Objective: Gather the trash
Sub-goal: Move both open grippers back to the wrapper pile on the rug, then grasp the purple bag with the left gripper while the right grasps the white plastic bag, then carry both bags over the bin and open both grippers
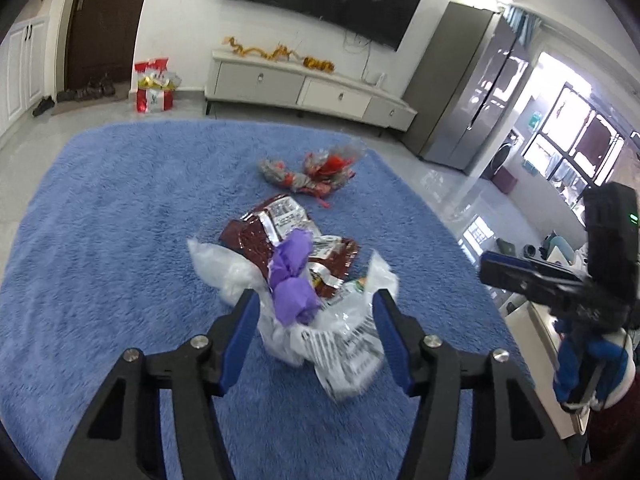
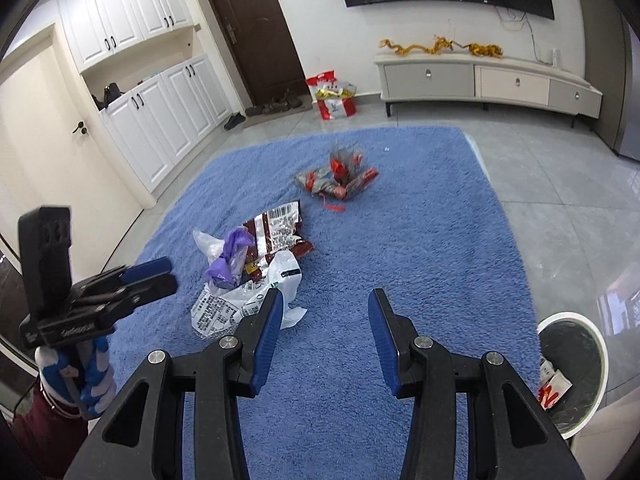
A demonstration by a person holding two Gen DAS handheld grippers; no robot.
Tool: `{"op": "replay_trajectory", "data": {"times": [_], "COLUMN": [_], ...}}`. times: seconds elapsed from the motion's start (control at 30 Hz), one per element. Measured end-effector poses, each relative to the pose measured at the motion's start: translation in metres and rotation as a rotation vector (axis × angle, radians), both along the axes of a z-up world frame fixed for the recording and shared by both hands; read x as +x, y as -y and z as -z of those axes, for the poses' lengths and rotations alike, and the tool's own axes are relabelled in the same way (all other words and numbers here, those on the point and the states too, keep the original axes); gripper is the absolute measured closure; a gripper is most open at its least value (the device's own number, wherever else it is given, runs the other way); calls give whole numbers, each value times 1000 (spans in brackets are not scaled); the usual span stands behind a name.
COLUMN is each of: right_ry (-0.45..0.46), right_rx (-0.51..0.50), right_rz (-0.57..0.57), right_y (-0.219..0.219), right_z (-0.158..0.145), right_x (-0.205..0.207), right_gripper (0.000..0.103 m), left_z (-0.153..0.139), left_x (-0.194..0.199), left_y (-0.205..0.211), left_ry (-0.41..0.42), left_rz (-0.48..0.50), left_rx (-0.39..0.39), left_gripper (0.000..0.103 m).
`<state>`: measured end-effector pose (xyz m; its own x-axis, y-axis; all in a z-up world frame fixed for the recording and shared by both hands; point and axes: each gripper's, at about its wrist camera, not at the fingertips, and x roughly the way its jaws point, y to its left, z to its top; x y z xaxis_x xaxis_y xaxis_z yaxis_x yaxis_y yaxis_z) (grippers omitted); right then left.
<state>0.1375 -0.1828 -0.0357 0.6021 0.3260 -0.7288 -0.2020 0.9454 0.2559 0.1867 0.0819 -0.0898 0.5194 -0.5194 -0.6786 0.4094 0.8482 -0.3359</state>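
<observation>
Low in the left wrist view, the left gripper (image 1: 316, 312) straddled the purple wad (image 1: 294, 280) atop white wrappers (image 1: 352, 344) on the blue rug (image 1: 120, 240), unclenched, poised to pinch. At lower centre of its own view, the right gripper (image 2: 326, 312) stood spread and empty, the bin (image 2: 568, 376) at lower right.

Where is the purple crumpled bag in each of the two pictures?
Left wrist view: low centre, the purple bag lies on the near trash pile, just beyond the left gripper.
Right wrist view: left of centre, on the same pile.
Shared landmark: the blue rug.
</observation>
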Motion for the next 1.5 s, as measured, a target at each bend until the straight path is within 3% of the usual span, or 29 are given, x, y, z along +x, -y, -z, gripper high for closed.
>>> {"op": "replay_trajectory", "data": {"times": [0.23, 0.37, 1.07, 1.13, 1.2, 1.5], "right_ry": [-35, -54, -155, -159, -158, -92], "right_rx": [20, 23, 72, 72, 70, 43], "right_rz": [-32, -59, -156, -164, -178, -241], "right_y": [-8, -18, -67, -71, -76, -87], "right_z": [12, 19, 58, 61, 61, 40], "right_x": [15, 22, 56, 57, 55, 34], "right_gripper": [59, 59, 59, 63, 77, 83], "left_z": [24, 36, 29, 27, 24, 7], "left_x": [25, 28, -14, -19, -26, -51], "left_y": [12, 13, -27, -32, -38, -61], "left_ry": [-74, -99, -53, -46, -38, -6], "left_rz": [7, 12, -54, -64, -76, -123], "left_rx": [19, 16, -118, -116, -116, -155], "left_gripper": [60, 72, 73, 73, 73, 73]}}
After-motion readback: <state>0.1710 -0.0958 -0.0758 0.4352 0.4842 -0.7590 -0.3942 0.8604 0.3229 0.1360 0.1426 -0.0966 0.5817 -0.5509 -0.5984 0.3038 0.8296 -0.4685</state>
